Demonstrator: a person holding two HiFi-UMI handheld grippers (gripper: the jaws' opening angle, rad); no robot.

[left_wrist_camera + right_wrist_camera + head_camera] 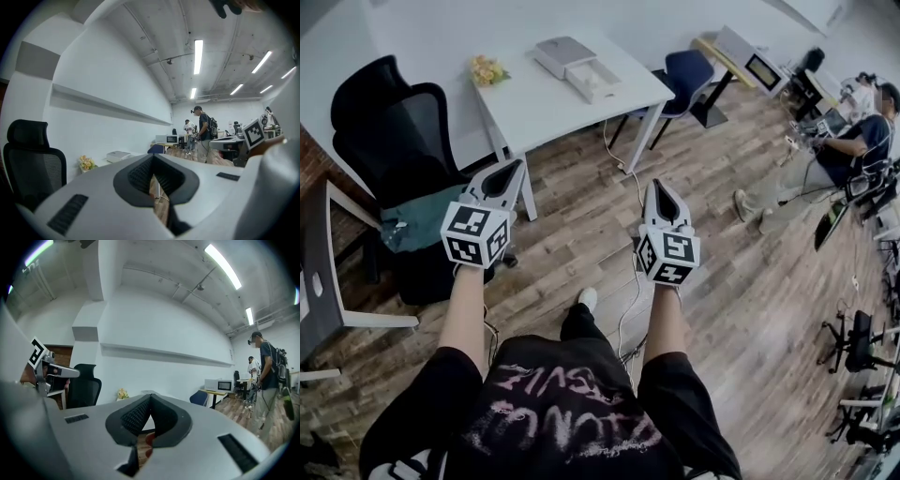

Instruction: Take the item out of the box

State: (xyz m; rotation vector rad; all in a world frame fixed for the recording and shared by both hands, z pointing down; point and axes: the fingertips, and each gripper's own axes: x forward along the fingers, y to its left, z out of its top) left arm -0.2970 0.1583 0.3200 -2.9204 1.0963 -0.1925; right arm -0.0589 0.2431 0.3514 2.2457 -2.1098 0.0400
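Note:
A white box (567,58) with its lid open lies on the white table (609,94) ahead of me; it also shows small and far off as the box (117,155) in the left gripper view. What it holds cannot be made out. My left gripper (512,170) is held in the air over the wooden floor, short of the table's near corner, jaws shut and empty (152,160). My right gripper (659,186) hangs beside it to the right, also short of the table, with its jaws closed together on nothing (149,398).
A bunch of yellow flowers (487,70) sits on the table's left end. A black office chair (394,122) stands left of the table, a blue chair (686,73) behind it. Cables (628,291) trail over the floor. A person (853,141) sits at the far right.

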